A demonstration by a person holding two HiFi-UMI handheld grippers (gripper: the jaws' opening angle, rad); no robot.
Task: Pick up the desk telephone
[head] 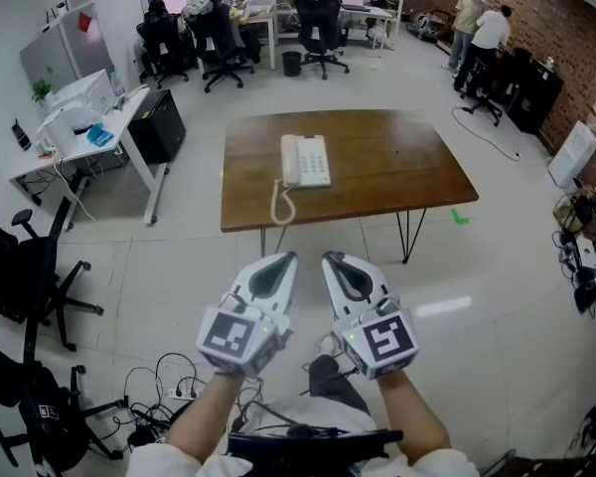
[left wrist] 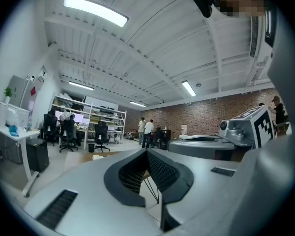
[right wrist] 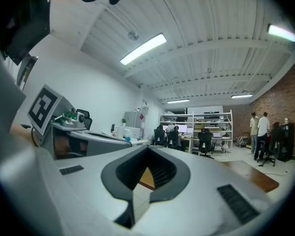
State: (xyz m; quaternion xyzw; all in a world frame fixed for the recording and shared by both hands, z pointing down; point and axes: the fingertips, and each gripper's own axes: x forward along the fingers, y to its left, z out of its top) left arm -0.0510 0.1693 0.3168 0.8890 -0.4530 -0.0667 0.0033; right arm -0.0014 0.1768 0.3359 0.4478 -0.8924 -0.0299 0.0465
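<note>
Two closed grippers, one telephone out of reach.
Head view: left gripper (head: 283, 259) and right gripper (head: 334, 258) held side by side, low and close to the body, aimed at the table (head: 407, 167) ahead, likely a rest pose before any approach. Telephone (head: 306, 160) flat near the table's middle, handset (head: 290, 159) cradled, cord (head: 280, 205) trailing to the near edge; well apart from both grippers. Left gripper view: jaws pressed together, nothing between, a table leg (left wrist: 154, 190) beyond. Right gripper view: jaws likewise together and empty, a sliver of table beyond. To be opened before any grasp, by this reading.
</note>
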